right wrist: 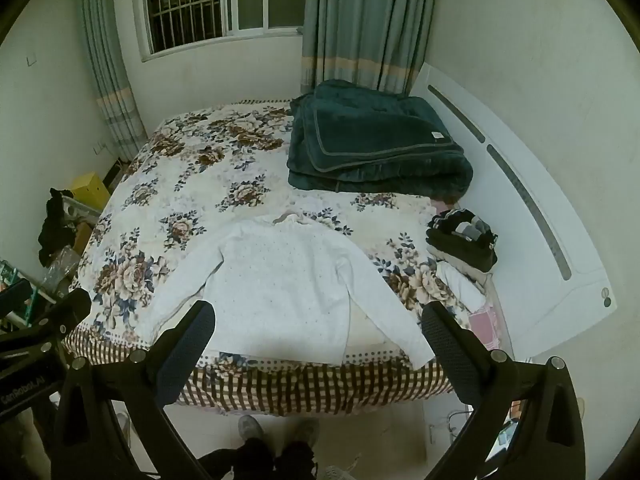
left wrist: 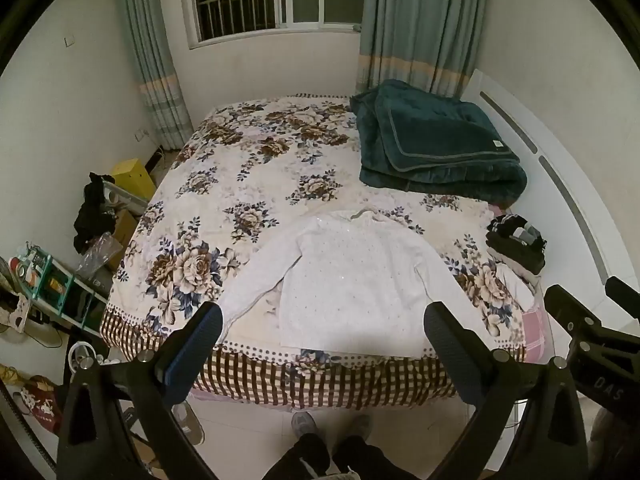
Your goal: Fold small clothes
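We see the left tongs (left wrist: 323,322) at the bottom of the left wrist view, spread wide with nothing between the fingers. The right tongs (right wrist: 318,320) sit the same way at the bottom of the right wrist view, spread wide and empty. Both hang above the near edge of the bed (left wrist: 224,184), clear of the cloth.

Just beyond the fingertips, in the lower middle of each frame, lies the white long-sleeved top (left wrist: 352,276), spread flat on the flowered bedspread with its collar pointing up the frame and its hem near the checked border. Its sleeves angle out toward the lower left and lower right.

At the right edge we see a small pile of dark folded clothes (left wrist: 516,246), and in the upper right a folded dark green blanket (left wrist: 432,140). The person's shoes (left wrist: 304,424) show at the bottom centre.
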Available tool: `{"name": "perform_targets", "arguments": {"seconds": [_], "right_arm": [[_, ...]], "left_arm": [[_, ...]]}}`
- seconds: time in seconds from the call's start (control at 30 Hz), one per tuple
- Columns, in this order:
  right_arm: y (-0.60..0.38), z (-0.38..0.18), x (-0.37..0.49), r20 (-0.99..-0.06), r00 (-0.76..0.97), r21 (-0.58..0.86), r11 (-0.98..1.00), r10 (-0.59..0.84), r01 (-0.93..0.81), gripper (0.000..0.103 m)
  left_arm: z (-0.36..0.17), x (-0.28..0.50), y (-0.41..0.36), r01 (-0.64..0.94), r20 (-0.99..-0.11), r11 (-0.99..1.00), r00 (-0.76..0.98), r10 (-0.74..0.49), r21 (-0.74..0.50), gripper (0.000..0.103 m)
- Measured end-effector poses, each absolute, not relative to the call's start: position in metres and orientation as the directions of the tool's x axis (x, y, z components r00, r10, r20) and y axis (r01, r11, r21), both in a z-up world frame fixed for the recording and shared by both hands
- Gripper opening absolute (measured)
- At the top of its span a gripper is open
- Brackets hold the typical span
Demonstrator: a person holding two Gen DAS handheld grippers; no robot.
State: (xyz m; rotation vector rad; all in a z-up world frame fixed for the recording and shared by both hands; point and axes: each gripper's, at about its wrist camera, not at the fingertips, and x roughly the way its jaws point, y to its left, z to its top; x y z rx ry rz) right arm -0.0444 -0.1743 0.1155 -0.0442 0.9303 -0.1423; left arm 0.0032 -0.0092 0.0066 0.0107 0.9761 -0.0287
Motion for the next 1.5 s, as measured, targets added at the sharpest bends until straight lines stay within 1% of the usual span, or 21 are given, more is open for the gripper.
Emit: {"name": "perform_targets", "arguments": {"seconds": [1.27,1.4,1.5], "right_arm": [[-0.175,0.116,-0.044,-0.789,0.6,-0.09,0.99,-0.135,0.105,0.103],[-0.176,0.113,-0.042,-0.797,0.589,-0.081,0.99,-0.136,0.12,0.103],[-0.175,0.101,-0.029,-0.808,0.574,-0.053,0.987,-0.131,0.152,0.103]], "left_arm": [[0.008,0.003,-0.004,0.029,-0.819,0.999,0.573,-0.028,-0.013,0.103],[0.011,0.016,-0.008,0.027,-0.815,1.0,0.579,-0.018,-0.003,0.103],[0.011,0.047,-0.003,0.013,-0.804,1.0,0.595,0.006,0.017,0.103]]}}
